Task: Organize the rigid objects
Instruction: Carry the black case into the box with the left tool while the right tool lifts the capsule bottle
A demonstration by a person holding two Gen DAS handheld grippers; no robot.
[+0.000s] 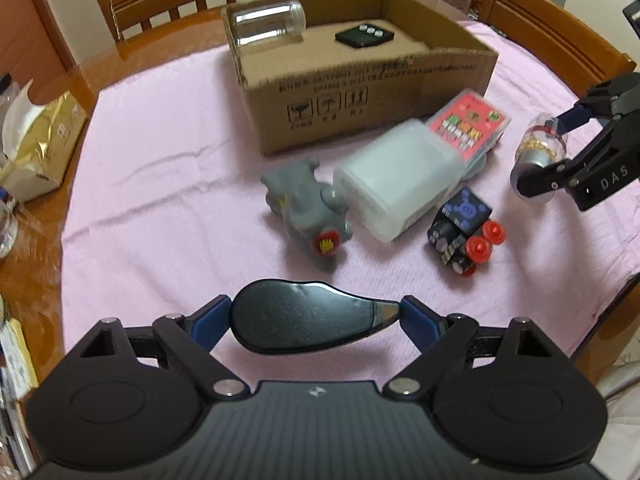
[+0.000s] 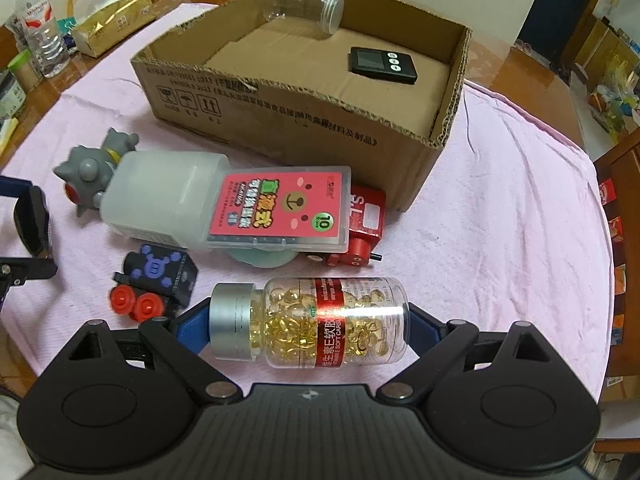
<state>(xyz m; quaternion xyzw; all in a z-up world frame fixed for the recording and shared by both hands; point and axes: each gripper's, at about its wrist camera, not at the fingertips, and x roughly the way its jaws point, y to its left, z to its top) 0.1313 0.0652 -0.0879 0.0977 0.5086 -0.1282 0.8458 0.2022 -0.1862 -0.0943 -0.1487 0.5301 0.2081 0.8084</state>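
Observation:
My left gripper [image 1: 316,314] is shut on a black teardrop-shaped gadget [image 1: 288,324], gripped end to end between the blue pads and lifted above the pink cloth [image 1: 160,184]. My right gripper [image 2: 310,320] is shut on a clear capsule bottle [image 2: 340,320] with a silver cap, held lengthwise. The left wrist view shows that bottle [image 1: 538,148] at the right. An open cardboard box [image 1: 360,96] [image 2: 300,120] stands beyond, with a clear jar [image 2: 308,4] and a black timer [image 2: 382,66] inside.
On the cloth before the box lie a grey toy [image 1: 308,212], a white translucent case [image 1: 396,176], a pink card case [image 2: 280,208], a black cube toy with red wheels [image 2: 160,276] and a red block [image 2: 364,224]. Wooden chairs [image 1: 168,4] ring the table. A gold bag [image 2: 112,20] and a water bottle [image 2: 40,28] stand at the left.

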